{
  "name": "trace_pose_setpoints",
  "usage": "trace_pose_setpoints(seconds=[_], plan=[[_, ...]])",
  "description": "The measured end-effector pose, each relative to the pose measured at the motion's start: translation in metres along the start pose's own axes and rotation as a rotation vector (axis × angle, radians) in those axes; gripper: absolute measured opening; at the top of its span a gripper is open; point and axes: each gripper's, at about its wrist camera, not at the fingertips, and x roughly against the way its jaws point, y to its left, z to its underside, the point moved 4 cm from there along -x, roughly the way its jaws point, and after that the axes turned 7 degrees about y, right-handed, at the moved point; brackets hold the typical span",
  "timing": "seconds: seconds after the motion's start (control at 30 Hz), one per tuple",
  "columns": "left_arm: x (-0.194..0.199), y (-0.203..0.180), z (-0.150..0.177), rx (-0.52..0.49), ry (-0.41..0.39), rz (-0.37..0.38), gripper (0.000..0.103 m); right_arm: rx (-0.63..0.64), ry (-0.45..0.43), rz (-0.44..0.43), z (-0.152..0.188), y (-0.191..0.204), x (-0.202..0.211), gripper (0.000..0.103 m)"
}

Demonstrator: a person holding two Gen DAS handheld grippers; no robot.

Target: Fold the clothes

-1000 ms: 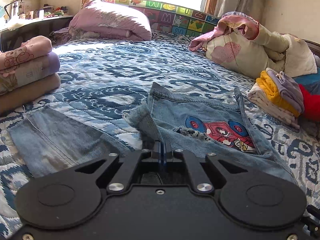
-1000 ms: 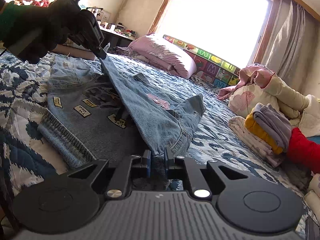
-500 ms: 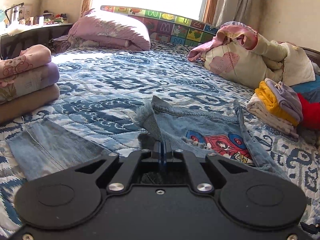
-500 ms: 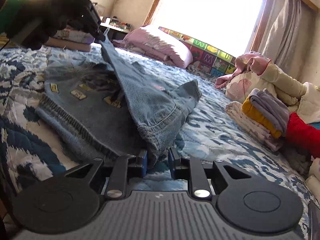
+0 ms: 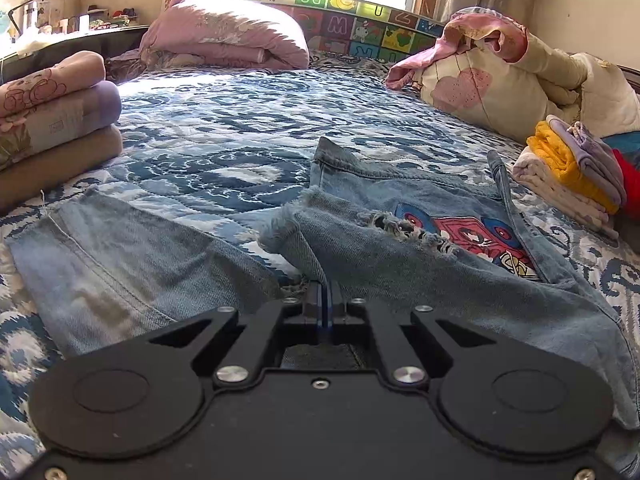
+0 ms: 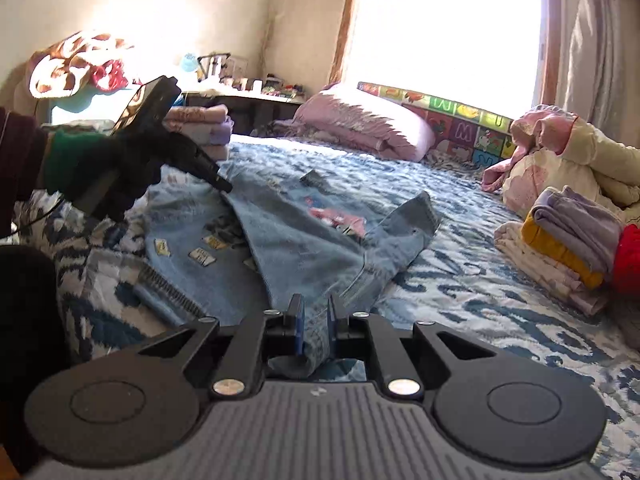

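Note:
A pair of light blue jeans (image 5: 420,264) with ripped knees and a red cartoon patch lies on the blue patterned bedspread (image 5: 248,120). My left gripper (image 5: 323,300) is shut on a frayed leg hem and holds it over the other leg. In the right wrist view the jeans (image 6: 296,248) lie folded lengthwise, with the left gripper (image 6: 222,186) pinching them at the far end. My right gripper (image 6: 316,316) has its jaws a little apart around a thick fold of denim near the waistband.
Folded blankets (image 5: 48,120) are stacked at the left. A pile of folded clothes (image 5: 572,172) sits at the right, also in the right wrist view (image 6: 560,248). Pillows (image 5: 224,36) and a bundle of bedding (image 5: 500,76) lie at the back.
The left gripper has carried the leg hem lower and forward over the jeans. The right gripper has opened slightly around the denim and the view has tilted up.

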Motion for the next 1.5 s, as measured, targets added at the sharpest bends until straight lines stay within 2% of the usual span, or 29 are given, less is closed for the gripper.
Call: trace_pose_setpoints(seconds=[0.07, 0.1, 0.17, 0.2, 0.27, 0.43, 0.5, 0.53, 0.57, 0.63, 0.73, 0.83, 0.9, 0.97, 1.03, 1.2, 1.23, 1.27, 1.3, 1.33, 1.37, 1.43, 1.47, 1.5], plan=[[-0.002, 0.000, 0.002, 0.012, 0.005, -0.005, 0.001, -0.081, -0.039, 0.024, -0.003, -0.010, -0.019, 0.015], [-0.004, 0.000, 0.003, 0.015, 0.008, -0.008, 0.001, -0.079, 0.006, 0.012, 0.003, -0.009, -0.033, 0.015], [-0.006, 0.000, 0.002, 0.018, 0.014, -0.011, 0.001, -0.081, 0.206, -0.003, 0.027, 0.000, -0.065, 0.015], [-0.006, 0.000, 0.002, 0.016, 0.017, -0.011, 0.001, -0.103, 0.175, 0.000, 0.029, 0.002, -0.063, 0.016], [-0.007, 0.000, 0.001, 0.007, 0.024, -0.012, 0.002, -0.139, 0.194, -0.035, 0.025, 0.005, -0.059, 0.021], [0.011, -0.007, -0.009, -0.048, 0.004, -0.046, 0.003, -0.070, 0.217, -0.076, 0.023, 0.011, -0.048, 0.021], [0.021, -0.011, -0.014, -0.074, -0.009, -0.064, 0.004, -0.083, 0.155, -0.116, 0.011, 0.007, -0.035, 0.019], [0.026, -0.012, -0.017, -0.087, -0.015, -0.073, 0.013, -0.096, 0.109, -0.097, 0.005, 0.004, -0.031, 0.019], [0.031, -0.014, -0.019, -0.100, -0.022, -0.081, 0.029, -0.107, 0.079, -0.079, -0.001, 0.001, -0.032, 0.019], [0.041, -0.018, -0.024, -0.127, -0.035, -0.099, 0.031, -0.126, 0.048, -0.053, -0.009, -0.004, -0.038, 0.019], [0.056, -0.024, -0.032, -0.166, -0.054, -0.126, 0.032, -0.078, 0.065, -0.021, -0.018, -0.008, -0.059, 0.019], [0.047, -0.068, -0.051, -0.222, -0.054, -0.011, 0.041, -0.045, 0.063, 0.002, -0.027, -0.015, -0.078, 0.019], [0.026, -0.108, -0.067, -0.258, -0.043, 0.073, 0.041, -0.064, 0.074, 0.018, -0.027, -0.021, -0.089, 0.019], [-0.004, -0.140, -0.082, -0.274, -0.020, 0.123, 0.041, -0.106, 0.146, -0.005, -0.020, -0.027, -0.104, 0.021], [-0.034, -0.169, -0.097, -0.289, 0.004, 0.168, 0.041, -0.091, 0.192, -0.031, -0.011, -0.021, -0.111, 0.021], [-0.115, -0.197, -0.128, -0.178, 0.114, 0.229, 0.038, -0.063, 0.201, -0.060, -0.003, -0.013, -0.114, 0.021], [-0.131, -0.201, -0.135, -0.154, 0.136, 0.241, 0.033, -0.062, 0.200, -0.059, -0.003, -0.013, -0.114, 0.021], [-0.144, -0.203, -0.137, -0.147, 0.161, 0.241, 0.018, -0.061, 0.200, -0.058, -0.003, -0.013, -0.114, 0.021], [-0.157, -0.203, -0.139, -0.145, 0.187, 0.239, 0.009, -0.060, 0.201, -0.058, -0.003, -0.013, -0.114, 0.021], [-0.166, -0.200, -0.141, -0.112, 0.209, 0.259, 0.007, -0.059, 0.203, -0.059, -0.003, -0.013, -0.115, 0.021], [-0.175, -0.196, -0.143, -0.070, 0.229, 0.287, 0.006, -0.060, 0.204, -0.060, -0.003, -0.013, -0.115, 0.021], [-0.185, -0.172, -0.149, 0.168, 0.245, 0.448, 0.006, -0.068, 0.207, -0.069, -0.003, -0.014, -0.114, 0.021], [-0.192, -0.162, -0.143, 0.209, 0.269, 0.438, 0.006, -0.072, 0.207, -0.072, -0.003, -0.014, -0.113, 0.021], [-0.199, -0.154, -0.134, 0.222, 0.299, 0.397, 0.006, -0.075, 0.207, -0.075, -0.003, -0.014, -0.113, 0.021]])
